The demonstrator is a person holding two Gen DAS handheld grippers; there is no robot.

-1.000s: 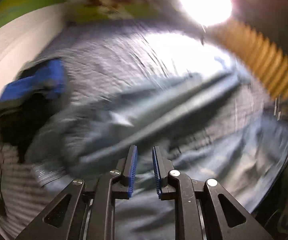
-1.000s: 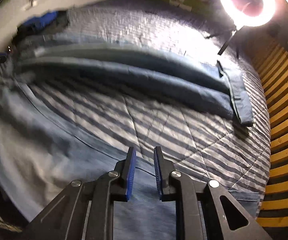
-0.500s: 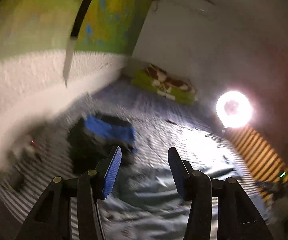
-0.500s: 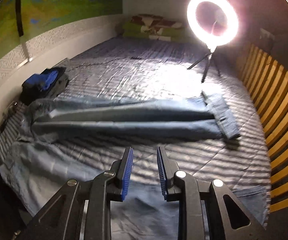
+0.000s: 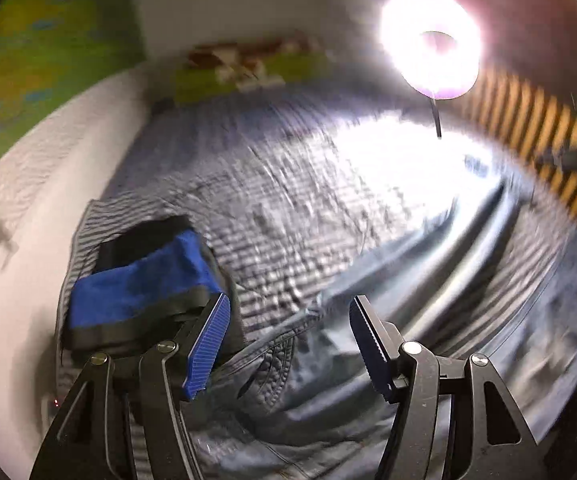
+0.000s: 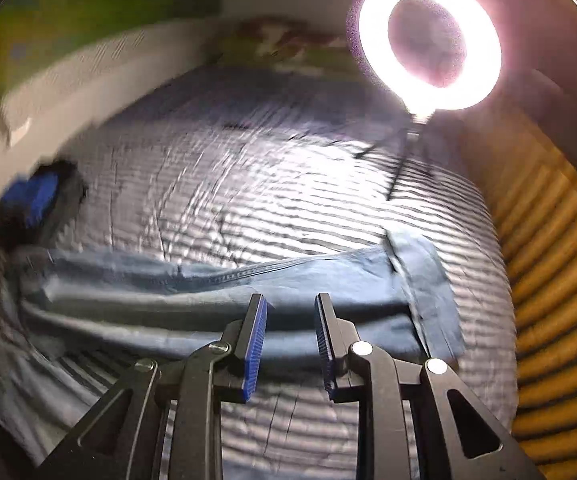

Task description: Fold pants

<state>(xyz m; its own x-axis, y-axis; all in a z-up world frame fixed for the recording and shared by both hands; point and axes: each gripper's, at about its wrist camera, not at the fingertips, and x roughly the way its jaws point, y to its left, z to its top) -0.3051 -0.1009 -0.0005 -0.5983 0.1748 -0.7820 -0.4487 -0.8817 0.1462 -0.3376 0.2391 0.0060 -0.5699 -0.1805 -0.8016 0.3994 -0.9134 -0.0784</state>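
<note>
Blue jeans (image 6: 208, 292) lie stretched across the striped bed cover (image 6: 288, 184), waist to the left, cuffs (image 6: 424, 280) to the right. In the left wrist view the waist and back pocket (image 5: 276, 364) lie just under my left gripper (image 5: 288, 300). Its jaws are opening wide above the cloth, and nothing is between them. The legs (image 5: 448, 240) run off to the right there. My right gripper (image 6: 289, 297) hovers over the middle of the legs. Its blue pads (image 6: 254, 344) stand a narrow gap apart, with nothing between them.
A folded blue and black garment (image 5: 140, 280) sits by the white wall, left of the waist. A lit ring light (image 6: 428, 40) on a tripod stands on the bed's far right. Yellow wooden slats (image 6: 548, 280) line the right side. Pillows (image 5: 248, 68) lie at the far end.
My left gripper's jaws have spread from nearly together to wide apart, and its view swung up to the wall and back down to the waist. The right gripper rose and moved toward the legs.
</note>
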